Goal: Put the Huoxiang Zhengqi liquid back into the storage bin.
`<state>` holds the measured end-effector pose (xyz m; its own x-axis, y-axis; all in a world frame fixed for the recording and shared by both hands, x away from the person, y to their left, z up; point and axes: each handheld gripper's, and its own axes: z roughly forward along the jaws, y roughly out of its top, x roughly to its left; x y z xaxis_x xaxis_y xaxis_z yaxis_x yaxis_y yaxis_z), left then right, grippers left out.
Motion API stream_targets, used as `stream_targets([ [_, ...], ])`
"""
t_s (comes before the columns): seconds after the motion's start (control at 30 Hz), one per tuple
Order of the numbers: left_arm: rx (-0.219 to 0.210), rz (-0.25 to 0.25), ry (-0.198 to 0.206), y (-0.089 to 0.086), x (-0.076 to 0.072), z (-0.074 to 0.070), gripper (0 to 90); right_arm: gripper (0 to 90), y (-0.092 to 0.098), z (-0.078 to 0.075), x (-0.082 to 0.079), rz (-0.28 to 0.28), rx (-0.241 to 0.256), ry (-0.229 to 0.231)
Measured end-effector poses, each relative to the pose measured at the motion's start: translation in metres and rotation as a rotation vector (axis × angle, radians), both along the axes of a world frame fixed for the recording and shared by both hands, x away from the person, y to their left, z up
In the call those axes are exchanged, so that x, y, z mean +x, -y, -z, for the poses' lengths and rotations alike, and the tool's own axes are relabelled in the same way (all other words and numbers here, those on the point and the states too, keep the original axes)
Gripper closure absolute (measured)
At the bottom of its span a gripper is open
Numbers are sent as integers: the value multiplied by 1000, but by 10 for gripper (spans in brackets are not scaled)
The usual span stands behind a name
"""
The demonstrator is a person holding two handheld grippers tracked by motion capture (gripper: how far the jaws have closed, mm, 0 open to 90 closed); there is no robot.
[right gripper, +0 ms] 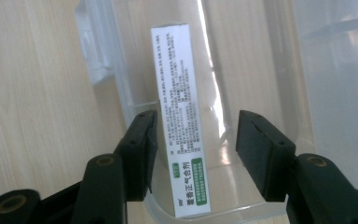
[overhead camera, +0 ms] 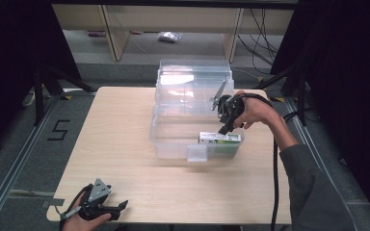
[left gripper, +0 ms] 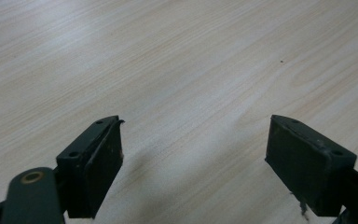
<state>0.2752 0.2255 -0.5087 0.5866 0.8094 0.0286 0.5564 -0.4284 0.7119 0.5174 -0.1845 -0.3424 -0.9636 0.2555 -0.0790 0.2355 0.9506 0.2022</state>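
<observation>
A clear plastic bin (overhead camera: 169,142) stands on the wooden table (overhead camera: 125,144) with its lid (overhead camera: 195,79) swung up at the back. Inside it, along the front right wall, lies a long white and green carton (overhead camera: 220,138) with printed text (right gripper: 181,112). My right gripper (overhead camera: 224,126) hangs over the bin, pointing down at the carton. In the right gripper view it (right gripper: 198,128) is open: the carton lies between the jaws, close to the left one, with a gap to the right one. My left gripper (overhead camera: 121,207) rests open at the table's front left corner, with bare wood between its jaws (left gripper: 196,135).
The bin's latch tab (overhead camera: 197,154) juts from its front wall. A black cable (overhead camera: 274,173) trails from the right gripper along the person's sleeve. Beyond the table stand wooden furniture legs (overhead camera: 115,36) and floor cables (overhead camera: 262,33).
</observation>
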Motion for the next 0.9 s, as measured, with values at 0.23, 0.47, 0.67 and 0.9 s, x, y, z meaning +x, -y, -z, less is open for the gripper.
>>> stream_targets([
  [0.23, 11, 21, -8, -1, 0, -2, 180, 445, 6, -5, -6, 95, 81, 15],
  [0.47, -3, 1, 2, 0, 0, -1, 180, 400, 16, -4, -14, 178, 144, 67],
  [0.67, 13, 23, -11, -2, 0, -2, 180, 374, 24, -1, -23, 231, 198, 81],
  [0.9, -4, 15, -9, -1, 0, -1, 180, 309, 43, 0, -39, 371, 308, 146],
])
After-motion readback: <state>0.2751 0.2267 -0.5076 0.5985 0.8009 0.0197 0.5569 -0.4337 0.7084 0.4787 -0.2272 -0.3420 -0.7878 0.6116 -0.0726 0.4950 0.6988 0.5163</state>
